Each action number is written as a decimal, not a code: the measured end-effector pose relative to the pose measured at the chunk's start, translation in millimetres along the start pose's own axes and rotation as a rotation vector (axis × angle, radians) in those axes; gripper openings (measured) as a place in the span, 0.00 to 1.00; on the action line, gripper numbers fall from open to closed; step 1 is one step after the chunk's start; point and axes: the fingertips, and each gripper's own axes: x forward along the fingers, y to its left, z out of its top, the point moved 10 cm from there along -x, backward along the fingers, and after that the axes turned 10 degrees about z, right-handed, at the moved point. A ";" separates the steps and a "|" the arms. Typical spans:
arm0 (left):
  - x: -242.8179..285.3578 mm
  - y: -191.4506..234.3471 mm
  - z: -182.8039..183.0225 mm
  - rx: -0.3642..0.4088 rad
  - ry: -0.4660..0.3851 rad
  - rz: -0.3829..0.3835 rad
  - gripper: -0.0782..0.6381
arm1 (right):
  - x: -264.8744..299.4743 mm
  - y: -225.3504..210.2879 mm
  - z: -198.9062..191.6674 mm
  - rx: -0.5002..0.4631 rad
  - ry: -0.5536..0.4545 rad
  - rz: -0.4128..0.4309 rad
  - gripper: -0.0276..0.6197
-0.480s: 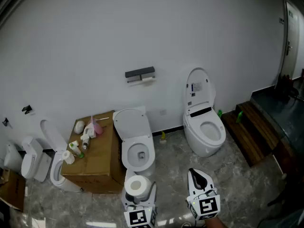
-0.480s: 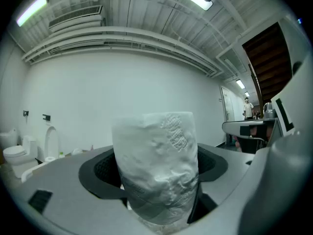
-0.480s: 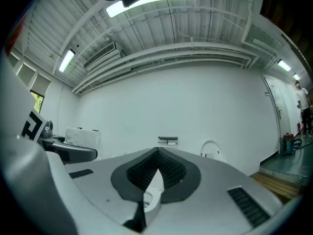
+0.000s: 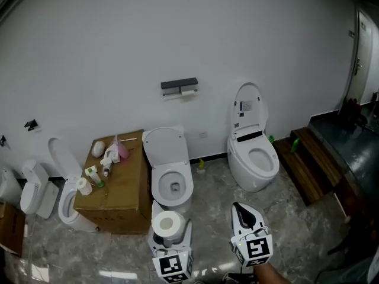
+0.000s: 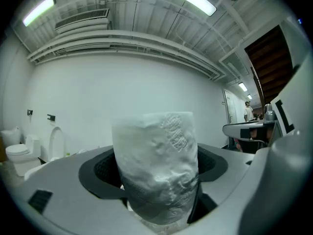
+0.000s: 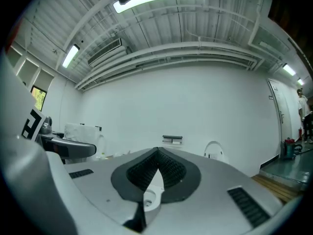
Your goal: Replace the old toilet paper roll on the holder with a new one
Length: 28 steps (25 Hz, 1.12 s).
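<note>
– White new roll (image 5: 156, 165), where's it sitting right now, anyone?
– it's clamped in the left gripper (image 4: 170, 219), hole facing up. Jaws are spread wide and pressing on both its sides. That's at the near edge of the scene, well apart from the wall
– and the other gripper?
– right gripper (image 6: 157, 153) is pinched fully together with nothing in it, just right of the left one. The holder (image 4: 179, 87) is on the far wall with the old roll (image 4: 189, 92) on it. An open toilet (image 4: 170, 176) sits just beyond the left gripper, cardboard box (image 4: 118, 188) to its left
</note>
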 end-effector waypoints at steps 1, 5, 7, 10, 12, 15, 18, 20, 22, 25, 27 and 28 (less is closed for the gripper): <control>-0.1 4.0 -1.2 0.006 0.003 -0.001 0.71 | 1.4 2.6 0.4 0.000 0.000 -0.002 0.07; 0.9 20.0 0.2 -0.004 0.013 -0.020 0.71 | 7.3 16.0 0.4 0.023 -0.004 -0.022 0.07; 1.0 26.5 0.4 -0.003 0.003 -0.032 0.71 | 7.5 23.3 0.9 0.019 -0.006 -0.032 0.07; 0.4 29.9 -2.8 0.002 -0.005 -0.058 0.71 | 2.0 29.3 0.3 0.015 -0.008 -0.054 0.07; 2.1 31.5 -4.0 0.005 -0.006 -0.071 0.71 | 0.2 31.2 -0.8 0.017 -0.003 -0.068 0.07; 8.6 32.6 -3.0 0.004 0.006 -0.078 0.71 | 4.5 30.9 -4.2 0.022 0.006 -0.072 0.07; 17.8 25.7 3.7 0.003 0.011 -0.078 0.71 | 11.5 23.3 -9.6 0.023 0.007 -0.072 0.07; 27.4 19.8 1.9 0.018 -0.008 -0.072 0.71 | 18.8 12.2 -11.1 0.028 0.001 -0.074 0.07; 37.6 13.1 0.9 0.014 -0.010 -0.066 0.71 | 26.9 -0.4 -10.7 0.034 -0.005 -0.069 0.07; 56.3 -0.8 6.8 0.009 -0.008 -0.054 0.71 | 40.8 -21.8 -9.0 0.026 -0.009 -0.054 0.07; 72.4 -11.4 8.5 0.019 -0.017 -0.048 0.71 | 51.9 -39.2 -9.9 0.028 -0.006 -0.045 0.07; 81.0 -17.4 9.4 0.021 -0.020 -0.047 0.71 | 57.2 -48.5 -10.9 0.031 -0.005 -0.043 0.07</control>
